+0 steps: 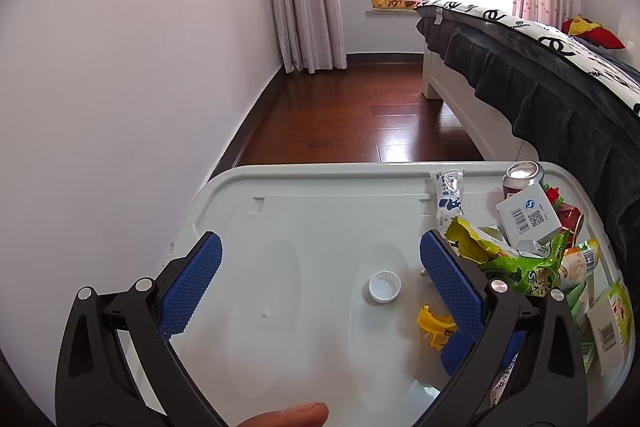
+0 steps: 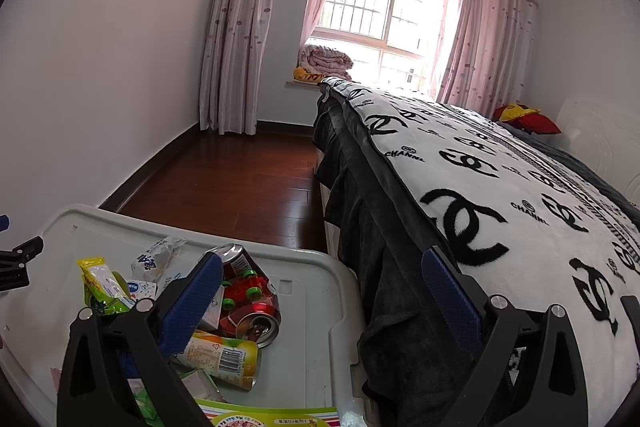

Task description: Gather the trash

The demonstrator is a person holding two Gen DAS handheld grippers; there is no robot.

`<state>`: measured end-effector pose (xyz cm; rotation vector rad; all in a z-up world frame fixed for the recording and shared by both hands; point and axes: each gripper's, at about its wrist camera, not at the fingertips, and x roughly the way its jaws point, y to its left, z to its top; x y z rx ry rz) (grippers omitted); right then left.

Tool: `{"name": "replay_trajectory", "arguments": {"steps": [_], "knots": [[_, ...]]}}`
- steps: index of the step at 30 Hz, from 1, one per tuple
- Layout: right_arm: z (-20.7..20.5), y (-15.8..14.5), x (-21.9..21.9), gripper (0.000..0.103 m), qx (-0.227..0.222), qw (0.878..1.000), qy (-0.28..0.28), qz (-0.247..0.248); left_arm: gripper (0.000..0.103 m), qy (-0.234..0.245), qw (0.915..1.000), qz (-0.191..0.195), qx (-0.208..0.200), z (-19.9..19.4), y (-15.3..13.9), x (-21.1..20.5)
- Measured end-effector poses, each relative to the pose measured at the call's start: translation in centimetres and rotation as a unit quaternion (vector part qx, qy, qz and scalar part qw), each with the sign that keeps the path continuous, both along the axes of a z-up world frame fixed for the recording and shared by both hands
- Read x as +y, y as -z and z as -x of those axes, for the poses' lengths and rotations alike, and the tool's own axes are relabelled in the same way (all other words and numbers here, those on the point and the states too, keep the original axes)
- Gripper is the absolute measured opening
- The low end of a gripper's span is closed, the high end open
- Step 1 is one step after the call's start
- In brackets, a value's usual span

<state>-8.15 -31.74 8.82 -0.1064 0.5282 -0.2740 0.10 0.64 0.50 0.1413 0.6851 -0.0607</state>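
Trash (image 1: 532, 251) heaped at the right end of the white lid (image 1: 304, 227), with a cap (image 1: 385, 287) lying apart.

My left gripper (image 1: 320, 263) and right gripper (image 2: 322, 279) both gape wide, empty. I judge the cap could skid off the slick lid if pinched off-centre.

Left tool (image 1: 320, 267) held level and pointing forward, its blue-padded fingers (image 1: 192, 283) spread wide apart, gripping nothing. A fingertip (image 1: 288, 415) shows beneath it. Right tool (image 2: 322, 291) likewise spread wide, gripping nothing.
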Motion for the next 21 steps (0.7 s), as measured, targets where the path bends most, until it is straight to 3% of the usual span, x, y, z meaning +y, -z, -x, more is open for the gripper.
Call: {"name": "replay_trajectory", "arguments": {"steps": [21], "knots": [[0.15,0.09,-0.09,0.098,0.002,1.000,-0.005,-0.009,0.097,0.007,1.0000,-0.001,0.001,0.09,0.02,0.00]]}}
